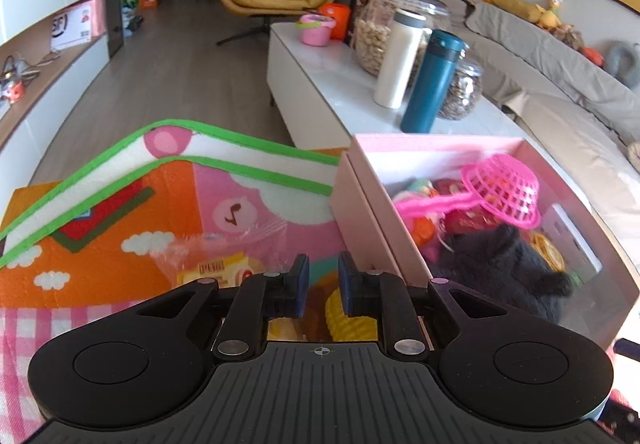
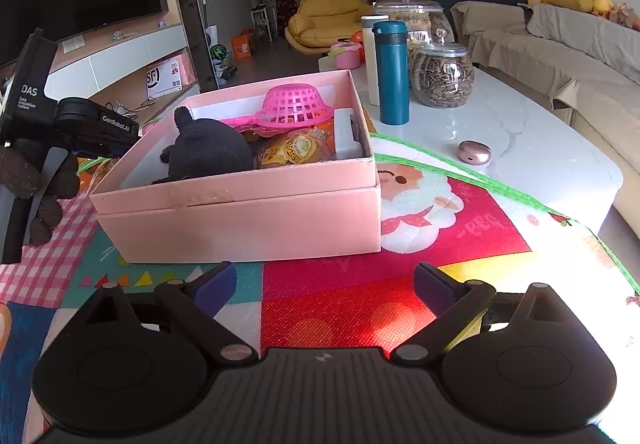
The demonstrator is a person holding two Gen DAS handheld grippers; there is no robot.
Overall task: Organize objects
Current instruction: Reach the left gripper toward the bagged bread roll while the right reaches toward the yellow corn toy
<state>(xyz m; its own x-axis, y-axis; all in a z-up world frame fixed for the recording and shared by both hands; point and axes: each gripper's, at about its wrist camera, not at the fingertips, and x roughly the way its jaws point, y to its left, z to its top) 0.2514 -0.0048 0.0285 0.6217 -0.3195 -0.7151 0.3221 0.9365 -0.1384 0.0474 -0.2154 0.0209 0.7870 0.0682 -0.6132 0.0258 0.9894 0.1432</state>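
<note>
A pink cardboard box (image 2: 240, 220) sits on a colourful play mat (image 2: 440, 244). It holds a black plush toy (image 2: 208, 148), a pink plastic strainer (image 2: 296, 106) and wrapped snacks (image 2: 296, 148). The box (image 1: 368, 212), plush (image 1: 492, 264) and strainer (image 1: 504, 196) also show in the left wrist view. My left gripper (image 1: 323, 284) hovers left of the box, jaws narrowly apart over a clear snack packet (image 1: 224, 264) and a yellow ribbed toy (image 1: 344, 318); I cannot tell if it grips anything. My right gripper (image 2: 324, 284) is open and empty in front of the box.
On the white marble table (image 2: 520, 132) stand a teal flask (image 2: 392, 72), a white flask (image 2: 370, 56), glass jars (image 2: 440, 72), a pink toy pot (image 2: 346, 54) and a small rose-coloured case (image 2: 474, 151). A sofa (image 2: 580, 44) is on the right, a TV shelf on the left.
</note>
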